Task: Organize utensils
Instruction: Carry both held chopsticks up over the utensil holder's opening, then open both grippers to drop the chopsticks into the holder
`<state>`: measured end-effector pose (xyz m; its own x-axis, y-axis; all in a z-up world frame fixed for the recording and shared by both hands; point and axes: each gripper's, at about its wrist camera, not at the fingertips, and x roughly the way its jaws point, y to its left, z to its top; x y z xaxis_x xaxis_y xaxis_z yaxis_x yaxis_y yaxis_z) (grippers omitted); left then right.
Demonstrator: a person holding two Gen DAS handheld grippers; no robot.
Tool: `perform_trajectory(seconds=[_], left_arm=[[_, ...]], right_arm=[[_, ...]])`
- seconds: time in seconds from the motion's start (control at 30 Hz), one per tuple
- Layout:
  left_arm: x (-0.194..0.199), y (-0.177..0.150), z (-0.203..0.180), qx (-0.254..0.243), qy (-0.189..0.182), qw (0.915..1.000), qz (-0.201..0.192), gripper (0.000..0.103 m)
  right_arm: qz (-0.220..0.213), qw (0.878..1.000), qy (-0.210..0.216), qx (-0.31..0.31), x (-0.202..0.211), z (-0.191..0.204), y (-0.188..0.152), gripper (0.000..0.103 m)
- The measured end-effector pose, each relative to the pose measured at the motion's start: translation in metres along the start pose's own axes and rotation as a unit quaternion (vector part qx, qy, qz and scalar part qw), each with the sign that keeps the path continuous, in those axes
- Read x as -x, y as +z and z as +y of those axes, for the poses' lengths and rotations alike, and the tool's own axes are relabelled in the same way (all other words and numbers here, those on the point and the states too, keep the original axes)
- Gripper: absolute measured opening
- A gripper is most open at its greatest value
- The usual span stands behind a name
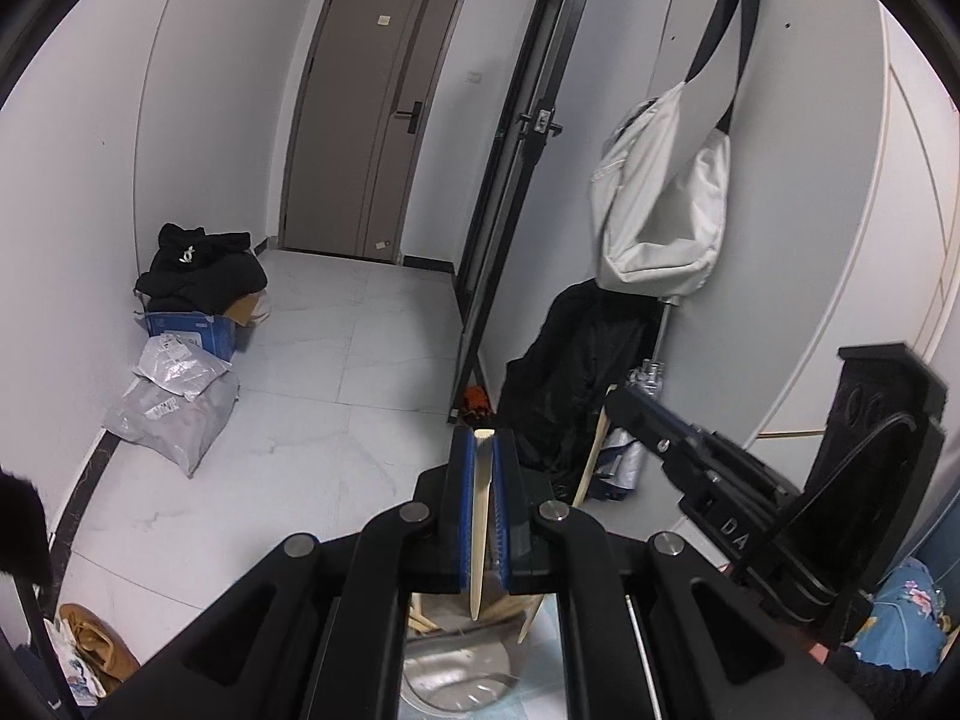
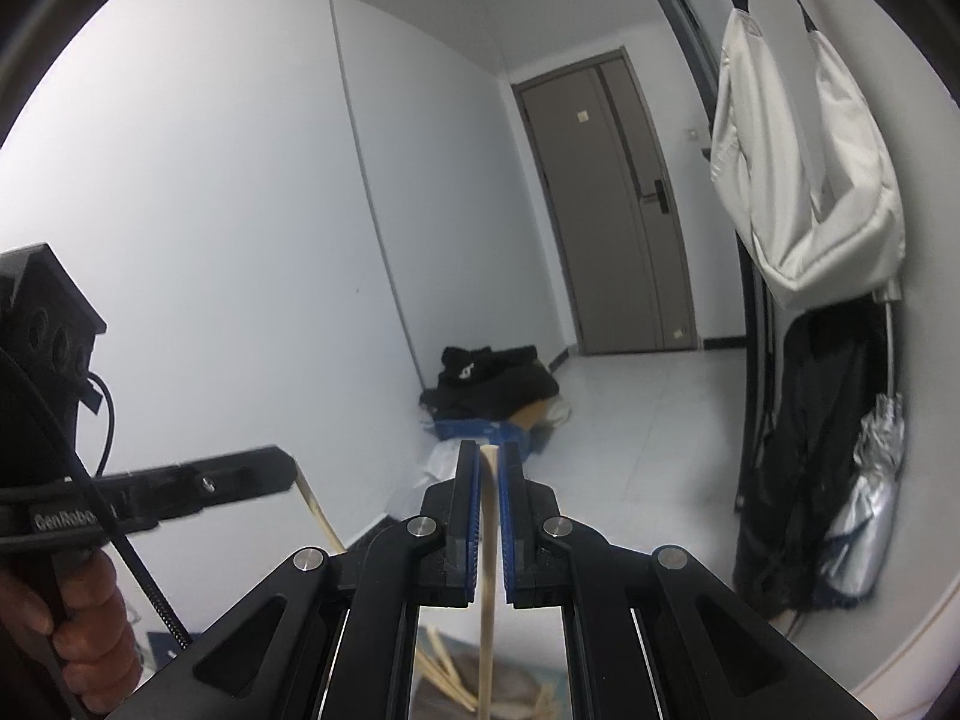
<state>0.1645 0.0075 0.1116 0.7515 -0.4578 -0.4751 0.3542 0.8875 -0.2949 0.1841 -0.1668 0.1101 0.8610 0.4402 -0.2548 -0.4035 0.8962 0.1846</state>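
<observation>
Open floor point(image 1: 336, 360) ahead; boxes point(image 1: 198, 324) crowd the left wall, hanging bag point(image 1: 660, 198) the right.

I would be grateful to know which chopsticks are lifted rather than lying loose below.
Two: one chopstick clamped in the left claw, another chopstick in the right claw; the loose chopsticks lie below.

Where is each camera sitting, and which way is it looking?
Left wrist: sits on the left gripper, looking along its fingers down a hallway to the brown door; a chopstick is pinched, and the right gripper shows.
Right wrist: sits on the right gripper, facing the same door; it pinches a chopstick, and a hand holds the left gripper.
Shared: door, white bag, black clothes pile.
</observation>
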Motion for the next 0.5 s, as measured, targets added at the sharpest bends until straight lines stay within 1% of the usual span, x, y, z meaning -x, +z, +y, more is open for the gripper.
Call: perform_trajectory(seconds=[0.2,0.33,0.43,0.5], left_arm=[[-0.019,-0.008,0.015,0.005,0.011,0.9998,0.015,0.003],[-0.033,-0.014,0.024,0.016,0.014,0.9993,0.030,0.003],[-0.043,-0.019,0.025,0.011,0.022,0.9988,0.041,0.003],[-0.047,-0.022,0.028,0.014,0.016,0.9986,0.049,0.003]], right_arm=[[-0.025,0.999,-0.009,0.019,-0.020,0.000,-0.002,0.005],[-0.026,1.000,-0.007,0.016,-0.035,-0.005,-0.014,0.005],[-0.021,1.000,-0.010,0.013,-0.046,-0.008,-0.026,0.005],[-0.018,1.000,-0.014,0.014,-0.051,-0.009,-0.035,0.005]])
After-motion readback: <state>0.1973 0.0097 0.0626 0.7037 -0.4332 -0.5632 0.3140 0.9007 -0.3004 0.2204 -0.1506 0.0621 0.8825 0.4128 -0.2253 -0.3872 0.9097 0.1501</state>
